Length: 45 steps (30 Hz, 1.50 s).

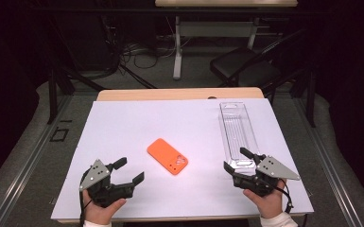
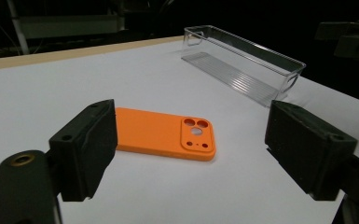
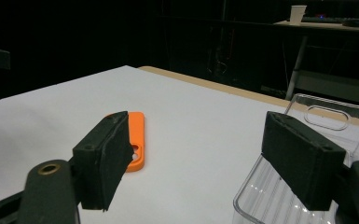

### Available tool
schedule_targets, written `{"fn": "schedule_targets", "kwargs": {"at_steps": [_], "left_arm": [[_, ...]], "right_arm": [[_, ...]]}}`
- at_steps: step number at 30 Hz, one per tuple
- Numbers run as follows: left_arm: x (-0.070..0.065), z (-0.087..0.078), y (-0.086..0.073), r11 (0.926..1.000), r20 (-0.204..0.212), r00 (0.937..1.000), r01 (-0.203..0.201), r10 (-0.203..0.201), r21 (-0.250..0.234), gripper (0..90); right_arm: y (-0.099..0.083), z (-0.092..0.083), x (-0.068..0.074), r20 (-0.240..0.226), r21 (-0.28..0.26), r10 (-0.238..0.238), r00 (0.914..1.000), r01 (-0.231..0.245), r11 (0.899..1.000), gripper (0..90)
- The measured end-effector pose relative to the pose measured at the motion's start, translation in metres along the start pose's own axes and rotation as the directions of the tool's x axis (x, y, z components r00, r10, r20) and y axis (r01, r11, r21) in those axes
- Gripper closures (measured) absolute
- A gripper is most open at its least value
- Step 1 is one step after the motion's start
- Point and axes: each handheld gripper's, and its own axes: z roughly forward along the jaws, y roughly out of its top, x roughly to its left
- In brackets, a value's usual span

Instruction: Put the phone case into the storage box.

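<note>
Two claws, both released and empty: my left sits nearer the case, which lies mid-table, long axis slanting toward the near right corner; my right straddles the tray's near end.

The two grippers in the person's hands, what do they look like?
Both the left gripper and the right gripper are black, each with two blocky jaws and a grey three-cornered plate on top. A brass-coloured ring sits at a jaw base. A dark cable trails from each, and white sleeve cuffs show at both wrists.

A black finger hides part of the orange phone case.
</note>
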Motion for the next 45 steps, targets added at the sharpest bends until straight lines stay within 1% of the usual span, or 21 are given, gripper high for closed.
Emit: {"fn": "schedule_targets", "kwargs": {"at_steps": [3,7,10,11,12,14,18,20,22,24,26,27,28,30,33,34,36,37,39,40,45], "left_arm": [[0.000,0.001,0.000,1.0000,0.001,1.0000,0.007,-0.007,0.001,22.0],[0.000,0.005,0.000,0.9998,0.011,0.9999,0.003,-0.003,0.021,34.9],[0.000,0.009,0.001,0.9988,-0.013,0.9998,0.017,-0.017,0.047,38.3],[0.001,0.010,0.002,0.9977,-0.028,0.9996,0.013,-0.011,0.066,38.3],[0.001,0.012,0.003,0.9959,-0.044,0.9990,0.011,-0.007,0.090,42.5],[0.002,0.013,0.003,0.9956,-0.050,0.9987,0.012,-0.008,0.093,46.2],[0.006,0.022,0.006,0.9918,-0.065,0.9963,0.063,-0.056,0.111,51.3],[0.007,0.025,0.007,0.9910,-0.058,0.9961,0.073,-0.066,0.112,55.6],[0.009,0.035,0.013,0.9874,-0.054,0.9958,0.081,-0.074,0.136,56.5],[0.010,0.042,0.017,0.9863,-0.071,0.9953,0.075,-0.066,0.147,56.4],[0.011,0.049,0.021,0.9808,-0.055,0.9957,0.083,-0.075,0.176,59.3],[0.011,0.049,0.021,0.9808,-0.055,0.9957,0.083,-0.075,0.176,59.8],[0.010,0.053,0.023,0.9800,-0.047,0.9972,0.067,-0.059,0.187,59.9],[0.009,0.061,0.026,0.9801,-0.058,0.9980,0.038,-0.027,0.195,59.7],[0.010,0.065,0.027,0.9813,-0.074,0.9971,0.033,-0.019,0.189,59.8],[0.012,0.068,0.028,0.9810,-0.078,0.9966,0.043,-0.028,0.190,66.8],[0.014,0.070,0.028,0.9801,-0.086,0.9941,0.081,-0.067,0.181,69.9],[0.016,0.074,0.030,0.9780,-0.108,0.9911,0.096,-0.077,0.185,74.1],[0.018,0.075,0.031,0.9757,-0.117,0.9900,0.101,-0.079,0.195,76.4],[0.019,0.078,0.033,0.9755,-0.130,0.9886,0.101,-0.076,0.195,81.0],[0.022,0.084,0.036,0.9727,-0.140,0.9874,0.103,-0.074,0.208,89.5]], "right_arm": [[0.001,0.000,0.002,-0.001,-0.007,0.004,1.0000,-0.004,1.000,23.5],[0.002,-0.002,0.005,0.007,-0.009,-0.017,0.9998,0.017,1.000,23.5],[0.003,-0.003,0.005,0.017,-0.014,-0.024,0.9996,0.024,1.000,23.5],[0.003,-0.003,0.004,0.021,-0.014,-0.022,0.9995,0.022,1.000,23.5],[0.003,-0.002,0.003,0.025,-0.014,-0.018,0.9995,0.018,1.000,23.8],[0.002,-0.001,0.002,0.026,-0.015,-0.020,0.9995,0.021,1.000,24.1],[0.000,0.003,-0.001,0.027,-0.001,-0.016,0.9995,0.016,1.000,24.1],[0.000,0.004,-0.002,0.027,-0.001,-0.012,0.9996,0.012,1.000,24.1],[0.000,0.003,-0.002,0.028,-0.004,-0.012,0.9995,0.013,1.000,24.1],[0.000,0.003,-0.002,0.029,-0.003,-0.013,0.9995,0.013,1.000,24.1],[0.000,0.003,-0.001,0.028,-0.003,-0.013,0.9995,0.013,1.000,24.1],[0.000,0.003,-0.001,0.028,-0.003,-0.013,0.9995,0.013,1.000,24.1],[0.000,0.004,-0.001,0.025,-0.007,-0.018,0.9995,0.018,1.000,24.1],[-0.001,0.005,-0.001,0.024,-0.001,-0.017,0.9996,0.017,1.000,24.1],[-0.001,0.006,-0.001,0.023,0.003,-0.019,0.9996,0.019,1.000,24.1],[-0.001,0.006,-0.001,0.024,0.004,-0.019,0.9995,0.019,1.000,24.1],[-0.002,0.007,-0.001,0.023,0.002,-0.017,0.9996,0.017,1.000,24.1],[-0.002,0.007,-0.001,0.026,0.006,-0.020,0.9995,0.020,1.000,24.1],[-0.002,0.008,0.000,0.023,0.006,-0.017,0.9996,0.017,1.000,24.1],[-0.002,0.009,0.000,0.021,0.008,-0.024,0.9995,0.024,1.000,24.1],[-0.003,0.009,0.003,0.014,0.012,-0.031,0.9994,0.031,0.999,24.1]]}}
